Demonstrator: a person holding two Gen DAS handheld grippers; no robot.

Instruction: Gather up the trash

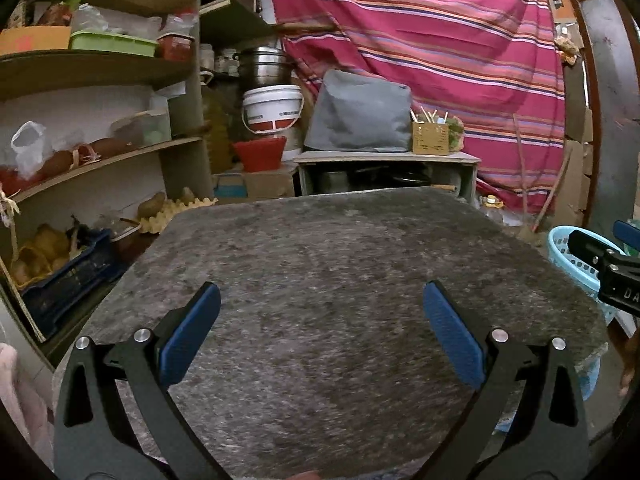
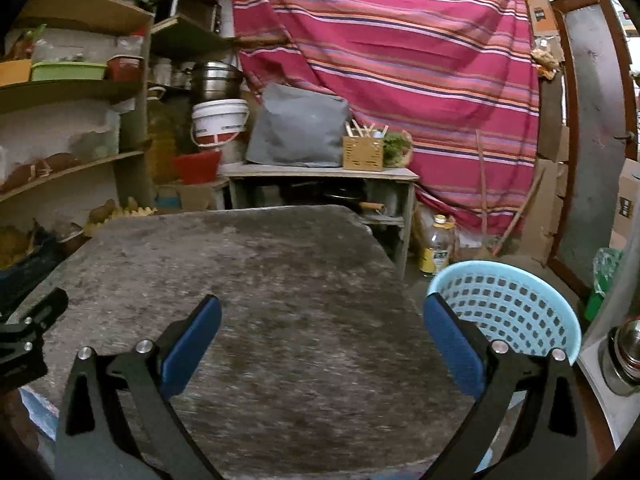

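A grey felt-covered table (image 1: pixel 320 264) fills the middle of both views; it also shows in the right wrist view (image 2: pixel 260 280). No trash shows on it. My left gripper (image 1: pixel 320 300) is open and empty above the table's near part. My right gripper (image 2: pixel 322 312) is open and empty above the table's near right part. A light blue perforated basket (image 2: pixel 516 312) stands off the table's right edge, just beyond my right finger (image 2: pixel 452 344); it also shows in the left wrist view (image 1: pixel 568 252), partly behind the right gripper's body (image 1: pixel 616 276).
Wooden shelves (image 1: pixel 100 160) with boxes, bags and a blue crate (image 1: pixel 64 280) stand at the left. A low stand (image 2: pixel 320 176) with a grey bag (image 2: pixel 300 132) and a striped red cloth (image 2: pixel 400 60) are behind. A bottle (image 2: pixel 436 244) stands on the floor. A steel vessel (image 2: pixel 628 348) is at far right.
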